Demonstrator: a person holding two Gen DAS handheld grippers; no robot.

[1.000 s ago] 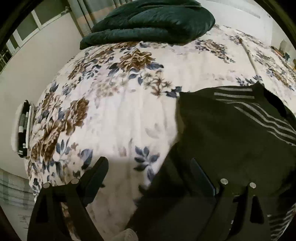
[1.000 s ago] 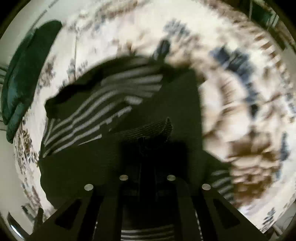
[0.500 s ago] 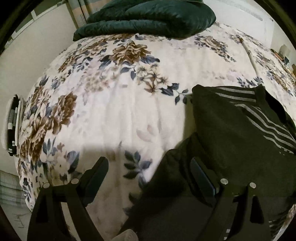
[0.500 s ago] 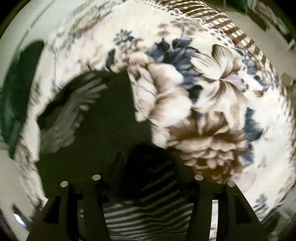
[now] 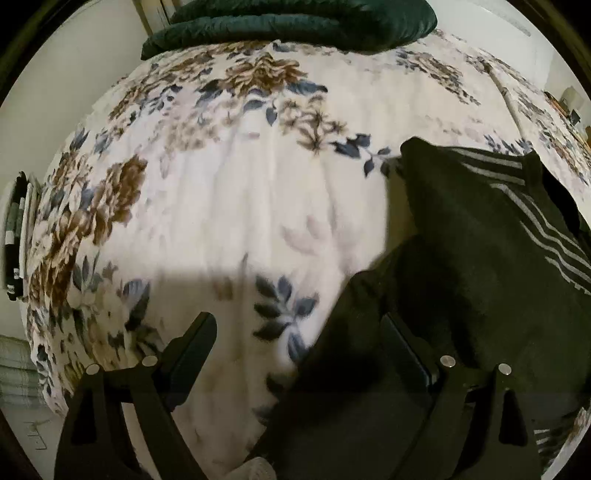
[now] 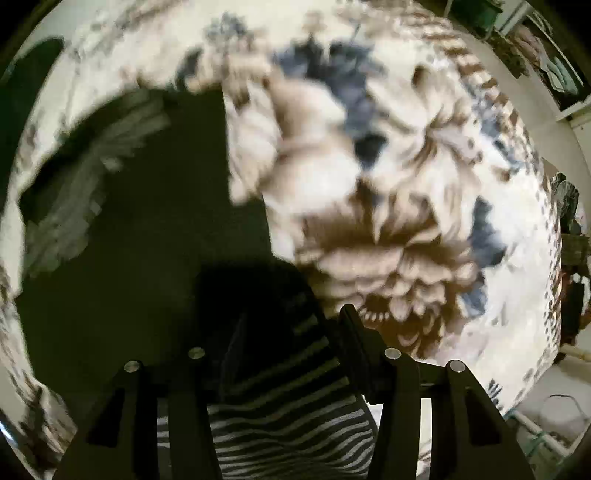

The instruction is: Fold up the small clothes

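Observation:
A dark green garment with grey stripes lies on the floral bedspread, at the right of the left wrist view. My left gripper is open and empty; its right finger rests over the garment's near edge and its left finger over bare bedspread. In the blurred right wrist view the same garment fills the left side, and its striped part lies between the fingers of my right gripper, which is open.
A dark green folded quilt lies at the far end of the bed. The bed's left edge drops to a white wall. In the right wrist view, cluttered shelves stand beyond the bed's right edge.
My right gripper has opened, let go of the garment's striped fold and moved right. The left gripper view has shifted slightly; its jaws stay open.

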